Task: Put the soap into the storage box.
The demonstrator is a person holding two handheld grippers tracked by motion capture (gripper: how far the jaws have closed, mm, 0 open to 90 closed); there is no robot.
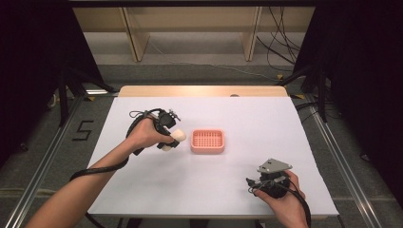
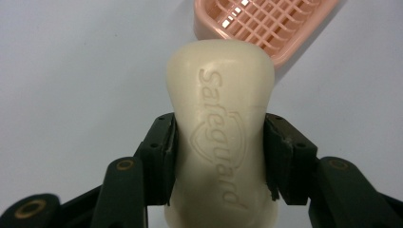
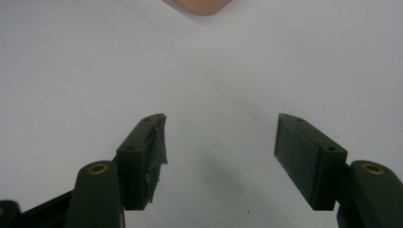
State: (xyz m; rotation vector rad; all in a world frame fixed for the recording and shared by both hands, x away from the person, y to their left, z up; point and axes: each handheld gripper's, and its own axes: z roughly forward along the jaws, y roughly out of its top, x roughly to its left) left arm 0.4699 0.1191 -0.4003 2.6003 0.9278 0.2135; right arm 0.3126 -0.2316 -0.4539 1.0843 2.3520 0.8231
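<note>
A cream bar of soap (image 2: 221, 123), stamped "safeguard", is held between the jaws of my left gripper (image 2: 221, 159), which is shut on its sides. In the high view the soap (image 1: 172, 139) hangs just left of a pink slatted soap dish (image 1: 207, 140) on the white table. The same dish (image 2: 266, 23) lies past the soap's far end in the left gripper view. My right gripper (image 1: 268, 178) rests near the front right of the table; its jaws (image 3: 221, 152) stand open over bare table, with a corner of the dish (image 3: 202, 5) at the top edge.
The white table top (image 1: 266, 123) has a wooden strip (image 1: 202, 90) along its far edge. Beyond it are wooden frame legs (image 1: 135, 38) and loose cables (image 1: 280, 47) on the floor. A cable trails from each gripper along the forearms.
</note>
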